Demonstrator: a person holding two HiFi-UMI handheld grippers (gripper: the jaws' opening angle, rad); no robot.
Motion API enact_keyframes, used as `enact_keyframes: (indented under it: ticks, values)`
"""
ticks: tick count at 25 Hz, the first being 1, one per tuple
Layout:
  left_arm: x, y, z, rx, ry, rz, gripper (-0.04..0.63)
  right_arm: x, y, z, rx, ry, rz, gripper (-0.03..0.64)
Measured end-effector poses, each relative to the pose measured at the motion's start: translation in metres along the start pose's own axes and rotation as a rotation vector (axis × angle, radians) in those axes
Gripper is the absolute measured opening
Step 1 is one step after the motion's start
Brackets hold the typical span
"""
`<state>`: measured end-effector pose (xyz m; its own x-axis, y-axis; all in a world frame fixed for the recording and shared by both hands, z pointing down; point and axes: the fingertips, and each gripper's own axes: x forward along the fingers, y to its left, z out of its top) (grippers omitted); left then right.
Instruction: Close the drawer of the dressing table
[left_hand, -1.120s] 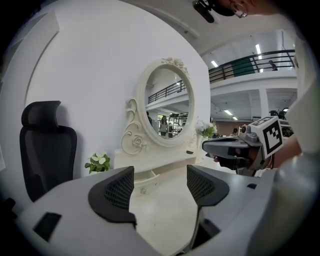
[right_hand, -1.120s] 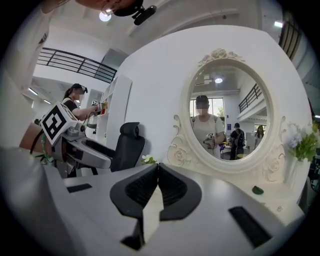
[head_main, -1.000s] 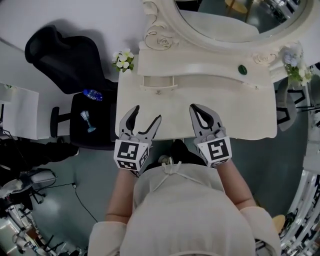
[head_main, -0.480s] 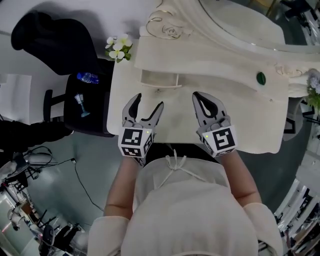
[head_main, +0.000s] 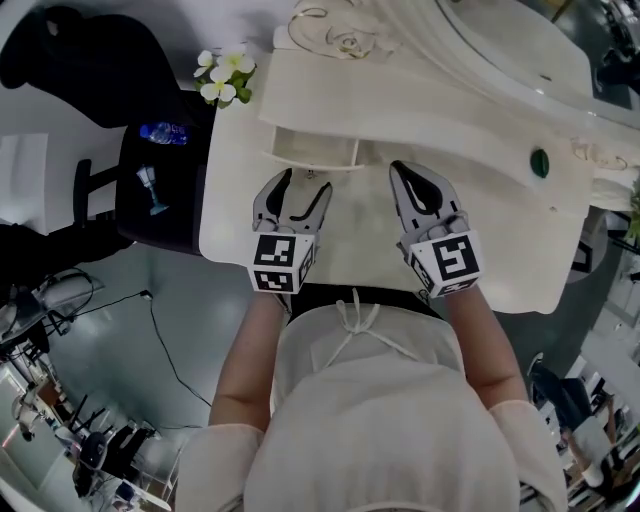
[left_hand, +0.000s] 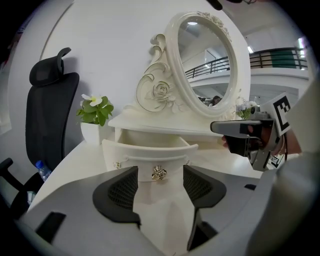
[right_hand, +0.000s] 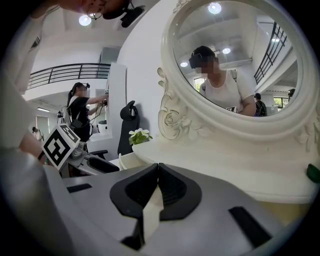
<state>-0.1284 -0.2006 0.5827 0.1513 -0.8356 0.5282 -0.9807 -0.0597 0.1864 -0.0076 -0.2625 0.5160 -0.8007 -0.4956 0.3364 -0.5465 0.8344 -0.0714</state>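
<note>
Drawer (head_main: 312, 152) hangs open near the flowers (head_main: 222, 78); left tool (head_main: 305, 183) closing empty just before its knob (left_hand: 159, 173), right tool (head_main: 402, 175) pressed together.

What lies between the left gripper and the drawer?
Only bare tabletop up to the drawer, in the left gripper view; the left gripper, jaws closing, holds nothing.

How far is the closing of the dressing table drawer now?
Done: nothing yet; the cream-white drawer with a small gold knob stands pulled out. In hand: the left gripper faces the drawer front, jaws closing, nothing between them. The right gripper is shut and empty. Left: pushing the drawer in.
</note>
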Motion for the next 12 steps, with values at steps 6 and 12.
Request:
enact_keyframes:
  ticks: [6,12]
  values:
    - [0.009,0.004,-0.008,-0.014,0.031,0.056,0.182,0.0,-0.01,-0.007,0.027,0.017,-0.002,0.006]
    - [0.012,0.002,-0.011,-0.015,0.041,0.053,0.116,0.0,-0.011,-0.009,0.028,0.02,0.004,0.006]
